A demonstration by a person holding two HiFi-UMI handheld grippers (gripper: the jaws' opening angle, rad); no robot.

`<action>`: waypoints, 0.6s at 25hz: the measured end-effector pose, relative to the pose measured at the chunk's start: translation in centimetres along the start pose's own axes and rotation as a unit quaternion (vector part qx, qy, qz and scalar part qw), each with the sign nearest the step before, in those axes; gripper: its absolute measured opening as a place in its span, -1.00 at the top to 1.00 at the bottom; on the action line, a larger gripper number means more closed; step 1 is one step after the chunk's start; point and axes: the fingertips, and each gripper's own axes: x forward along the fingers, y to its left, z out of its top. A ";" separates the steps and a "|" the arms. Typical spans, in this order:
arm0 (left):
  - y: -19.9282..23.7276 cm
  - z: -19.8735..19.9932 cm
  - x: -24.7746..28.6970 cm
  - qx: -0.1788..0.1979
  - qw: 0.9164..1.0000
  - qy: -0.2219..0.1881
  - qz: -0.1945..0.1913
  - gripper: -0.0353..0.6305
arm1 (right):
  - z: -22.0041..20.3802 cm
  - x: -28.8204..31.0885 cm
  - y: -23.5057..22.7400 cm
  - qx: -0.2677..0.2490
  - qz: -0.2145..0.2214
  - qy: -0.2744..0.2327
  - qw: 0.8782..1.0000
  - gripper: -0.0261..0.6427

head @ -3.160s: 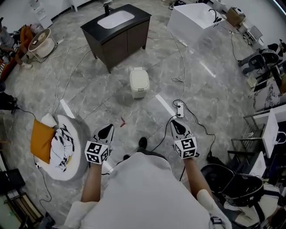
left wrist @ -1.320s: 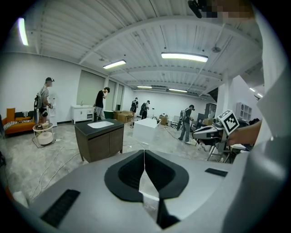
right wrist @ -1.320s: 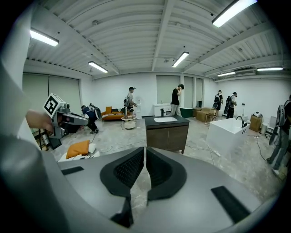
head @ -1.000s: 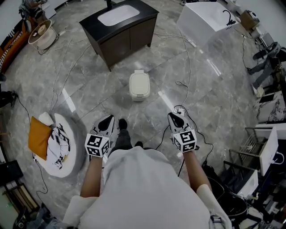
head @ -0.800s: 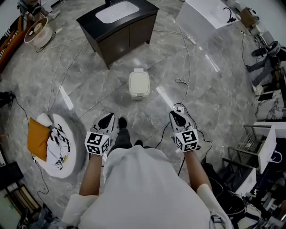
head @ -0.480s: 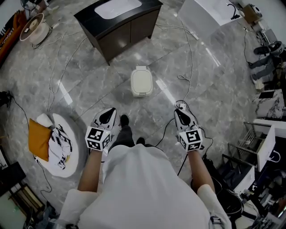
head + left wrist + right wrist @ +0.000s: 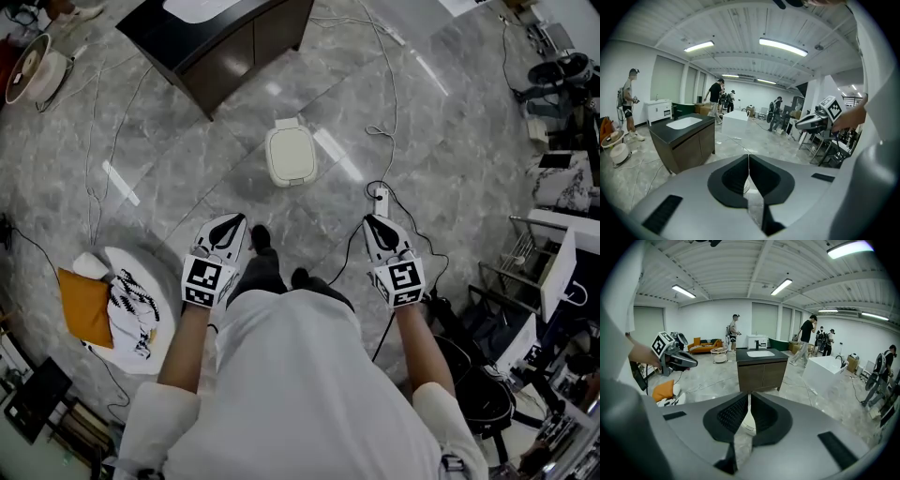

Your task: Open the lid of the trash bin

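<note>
a: head view first. where is the trash bin (image 7: 291, 155)?
b: on the grey marble floor (image 7: 450, 141), ahead of the person's shoes (image 7: 260, 239), with its lid down flat. it stands between the shoes and the dark sink cabinet (image 7: 216, 37), touching neither.
a: and the tongs?
b: the left tongs (image 7: 234, 219) and right tongs (image 7: 372, 221) are held side by side in front of the body, pointing toward the bin and well apart from it.
a: clamped on anything?
b: no. in the left gripper view the tips are pressed together with nothing between them. the right gripper view shows the same, tips together and empty, with a sliver of the pale bin behind them.
a: anything else close by?
b: a white power strip (image 7: 380, 197) lies just ahead of the right tongs. an orange cushion (image 7: 84, 307) lies off to the left.
</note>
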 end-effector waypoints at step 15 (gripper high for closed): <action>3.4 -4.1 4.2 -0.060 0.996 0.030 -0.053 0.84 | -0.3 6.8 3.2 0.009 0.022 0.055 0.998 0.81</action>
